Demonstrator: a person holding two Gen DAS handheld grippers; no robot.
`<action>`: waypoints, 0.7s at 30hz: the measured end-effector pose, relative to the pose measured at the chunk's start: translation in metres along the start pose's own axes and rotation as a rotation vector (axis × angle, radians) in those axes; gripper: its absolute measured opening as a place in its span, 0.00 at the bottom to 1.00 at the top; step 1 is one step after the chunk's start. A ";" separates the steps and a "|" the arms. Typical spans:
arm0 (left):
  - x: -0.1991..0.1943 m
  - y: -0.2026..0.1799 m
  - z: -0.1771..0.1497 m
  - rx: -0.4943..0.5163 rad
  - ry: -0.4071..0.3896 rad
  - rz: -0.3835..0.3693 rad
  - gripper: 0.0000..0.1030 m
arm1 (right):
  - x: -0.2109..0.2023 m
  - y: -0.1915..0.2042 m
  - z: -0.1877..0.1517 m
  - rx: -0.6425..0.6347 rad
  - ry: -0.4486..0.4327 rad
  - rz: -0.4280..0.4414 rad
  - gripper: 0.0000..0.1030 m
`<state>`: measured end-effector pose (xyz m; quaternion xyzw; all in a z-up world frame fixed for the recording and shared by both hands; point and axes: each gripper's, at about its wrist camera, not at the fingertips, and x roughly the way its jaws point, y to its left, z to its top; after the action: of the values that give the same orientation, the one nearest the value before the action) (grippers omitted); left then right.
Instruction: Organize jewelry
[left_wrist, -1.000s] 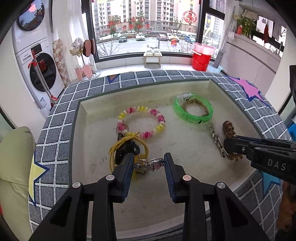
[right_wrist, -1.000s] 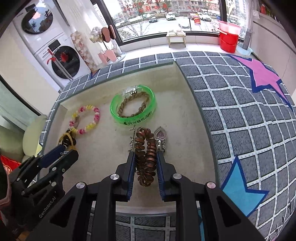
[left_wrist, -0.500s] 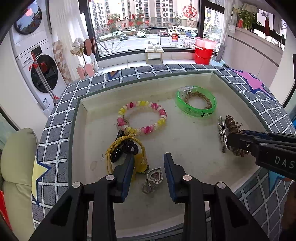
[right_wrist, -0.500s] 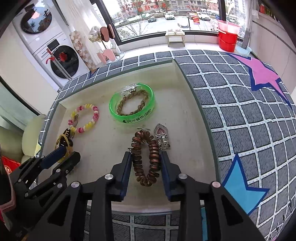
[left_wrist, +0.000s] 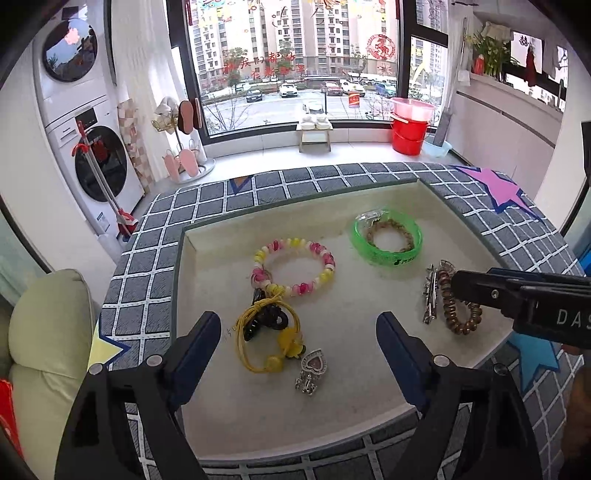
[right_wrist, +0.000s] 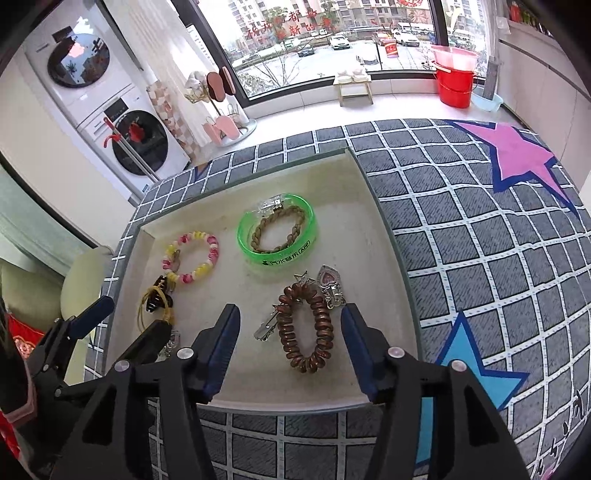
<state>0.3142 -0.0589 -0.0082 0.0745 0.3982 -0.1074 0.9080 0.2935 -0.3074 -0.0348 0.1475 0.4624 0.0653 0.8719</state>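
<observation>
My left gripper (left_wrist: 297, 328) is open and empty above a silver heart clip (left_wrist: 312, 371) and a yellow hair tie (left_wrist: 267, 341) tangled with a black one on the cream tray (left_wrist: 229, 413). My right gripper (right_wrist: 290, 325) is open and empty around a brown spiral hair tie (right_wrist: 306, 328), which lies flat beside a silver star clip (right_wrist: 271, 325) and a second heart clip (right_wrist: 330, 286). A pink and yellow bead bracelet (left_wrist: 293, 267) and a green bangle (left_wrist: 386, 240) holding a braided band lie further back.
The tray sits recessed in a grey checked surface (right_wrist: 480, 258) with star patterns. A cream cushion (left_wrist: 48, 332) lies at the left. A washer stack (left_wrist: 85, 122), a red bucket (left_wrist: 408, 127) and a small stool stand by the window.
Both grippers opened wide and drew back. The left let go of the silver heart clip, which now lies on the tray. The right let go of the brown spiral hair tie.
</observation>
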 end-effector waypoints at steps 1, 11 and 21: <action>-0.002 0.001 0.000 -0.002 0.000 0.001 0.95 | -0.001 0.000 0.000 0.003 0.003 0.003 0.59; -0.014 0.010 -0.009 -0.006 0.011 0.022 0.95 | -0.011 0.005 -0.007 0.000 0.010 0.028 0.83; -0.029 0.021 -0.025 -0.036 0.004 0.038 1.00 | -0.024 0.017 -0.026 -0.099 -0.071 -0.090 0.85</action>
<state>0.2829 -0.0288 -0.0026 0.0661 0.4003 -0.0827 0.9103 0.2592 -0.2917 -0.0242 0.0853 0.4336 0.0436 0.8960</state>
